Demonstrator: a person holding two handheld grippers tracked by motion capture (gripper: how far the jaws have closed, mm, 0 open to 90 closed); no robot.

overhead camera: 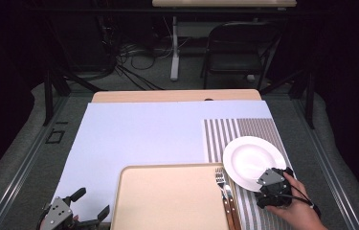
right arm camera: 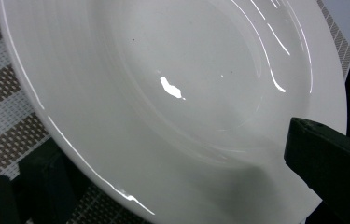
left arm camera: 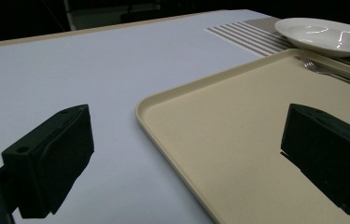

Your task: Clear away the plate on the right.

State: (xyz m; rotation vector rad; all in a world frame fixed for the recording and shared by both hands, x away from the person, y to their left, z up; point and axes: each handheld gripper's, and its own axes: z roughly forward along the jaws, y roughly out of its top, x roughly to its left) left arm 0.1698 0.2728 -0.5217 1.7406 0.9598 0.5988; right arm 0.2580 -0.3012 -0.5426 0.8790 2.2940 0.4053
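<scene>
Plate (overhead camera: 251,160), white, sits on the striped placemat (overhead camera: 218,134); my right gripper (overhead camera: 272,184) straddles its near rim, one jaw above, one beneath, for lifting. Left gripper (overhead camera: 79,211) gapes wide, empty, beside the tray (overhead camera: 167,201).

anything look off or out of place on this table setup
Nothing is spilled or broken. Two small oddities: the white plate overhangs the near-left edge of the striped placemat, next to the tray, and the fork lies half on the tray's right edge. The right gripper has one jaw over the plate's rim.
</scene>
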